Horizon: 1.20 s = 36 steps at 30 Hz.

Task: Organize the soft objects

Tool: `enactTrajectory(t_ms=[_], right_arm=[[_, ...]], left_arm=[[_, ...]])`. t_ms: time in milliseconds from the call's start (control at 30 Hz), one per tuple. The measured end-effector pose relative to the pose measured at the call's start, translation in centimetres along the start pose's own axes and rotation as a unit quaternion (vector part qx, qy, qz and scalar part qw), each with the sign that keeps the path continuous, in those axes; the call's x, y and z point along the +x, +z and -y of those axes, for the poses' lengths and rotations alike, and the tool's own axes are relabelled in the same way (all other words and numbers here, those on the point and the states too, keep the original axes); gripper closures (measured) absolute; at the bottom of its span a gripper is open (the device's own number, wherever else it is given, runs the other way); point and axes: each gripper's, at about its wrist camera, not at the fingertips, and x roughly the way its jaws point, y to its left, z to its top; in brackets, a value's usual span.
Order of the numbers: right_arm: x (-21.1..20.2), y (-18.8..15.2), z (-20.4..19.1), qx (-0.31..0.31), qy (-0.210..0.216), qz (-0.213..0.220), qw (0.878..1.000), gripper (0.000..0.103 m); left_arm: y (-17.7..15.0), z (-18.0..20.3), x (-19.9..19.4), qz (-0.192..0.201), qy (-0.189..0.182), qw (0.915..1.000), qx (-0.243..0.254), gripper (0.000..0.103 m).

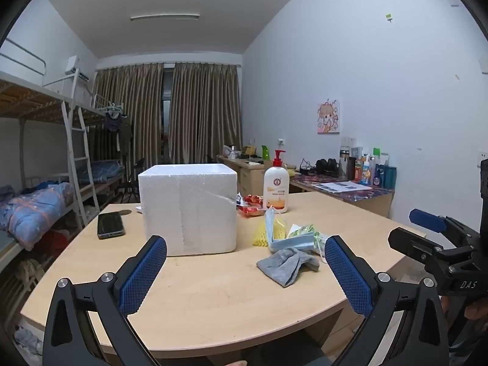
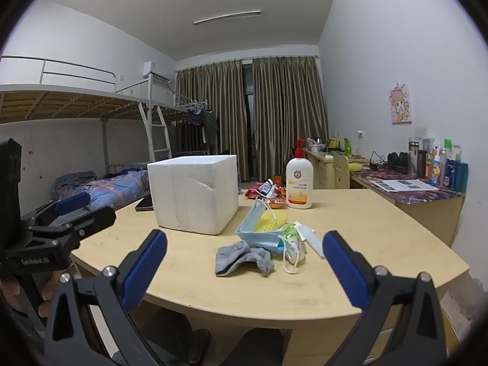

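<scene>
While both claws gape empty, left claw (image 1: 245, 262), right claw (image 2: 244, 259), white foam box (image 1: 187, 207) interior hidden.

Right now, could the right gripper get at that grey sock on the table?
Probably yes. The right gripper is wide open and empty, and the grey sock lies straight ahead on the table, nearer than the blue face masks, with nothing between.

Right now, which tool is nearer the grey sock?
Right, as far as these views show. The right tool is open with the grey sock straight ahead between its fingers; the left tool is open too, with the sock off to its right.
</scene>
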Motion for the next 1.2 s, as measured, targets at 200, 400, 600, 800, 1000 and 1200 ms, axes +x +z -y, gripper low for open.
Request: enactTrajectory(t_ms=[200, 400, 600, 800, 1000, 1200], right_arm=[[0.1, 0.0, -0.1, 0.001, 0.003, -0.006, 1.0, 0.0], [0.0, -0.1, 0.5, 0.007, 0.003, -0.004, 1.0, 0.0], [-0.2, 0.0, 0.4, 0.004, -0.001, -0.002, 1.0, 0.0], [-0.5, 0.2, 0.1, 0.002, -0.004, -0.001, 1.0, 0.0], [-0.5, 0.2, 0.1, 0.004, -0.005, -0.002, 1.0, 0.0], [-0.6, 0.2, 0.1, 0.004, -0.006, 0.0, 1.0, 0.0]], left_arm=[[-0.1, 0.6, 0.6, -0.01, -0.008, 0.9999, -0.001, 0.0], [0.2, -0.2, -0.1, -0.003, -0.009, 0.9999, -0.015, 0.0], [0.1, -0.2, -0.1, 0.003, -0.004, 0.9999, -0.009, 0.0], [0.1, -0.4, 0.1, 0.001, -0.003, 0.9999, -0.016, 0.0], [0.0, -0.4, 0.2, 0.004, 0.001, 0.9999, -0.012, 0.0], [-0.1, -0.4, 0.2, 0.002, 0.001, 1.0, -0.009, 0.0]])
